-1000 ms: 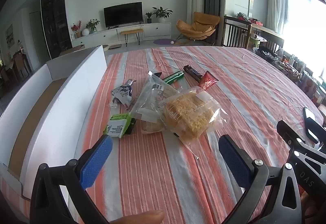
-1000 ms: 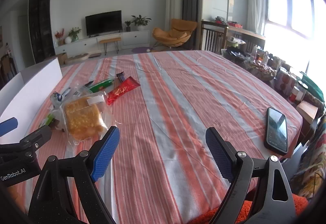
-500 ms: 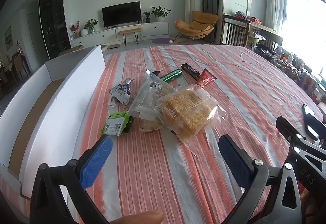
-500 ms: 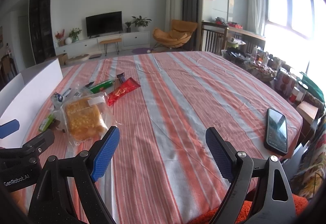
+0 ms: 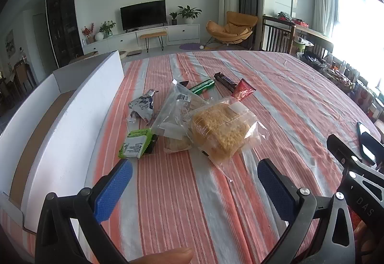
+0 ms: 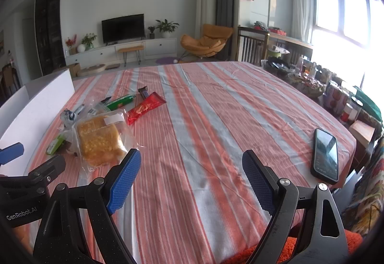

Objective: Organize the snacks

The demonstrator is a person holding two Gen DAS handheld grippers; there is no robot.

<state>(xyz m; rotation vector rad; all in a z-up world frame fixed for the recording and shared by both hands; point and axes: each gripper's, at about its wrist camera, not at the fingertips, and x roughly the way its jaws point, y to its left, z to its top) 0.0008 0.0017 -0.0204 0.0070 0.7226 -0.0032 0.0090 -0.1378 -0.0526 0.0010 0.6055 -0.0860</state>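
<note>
Striped table [image 5: 276, 86], snacks piled just ahead of your left gripper [image 5: 194, 182], nearer than your right gripper [image 6: 189, 178]; both spread wide, noodle pack [image 5: 219, 130] closest

Table [image 5: 276, 86], striped orange-grey cloth. Ahead of left gripper [image 5: 194, 188]: snack pile: cake bag [image 5: 220, 132], clear bag [image 5: 176, 110], green pack [image 5: 135, 144], blue-white pouch [image 5: 141, 107], green stick [image 5: 201, 86], dark bar [image 5: 224, 81], red pack [image 5: 243, 93]. White box [image 5: 72, 119] to its left. Phone [image 6: 325, 153] right of right gripper [image 6: 192, 182].
</note>
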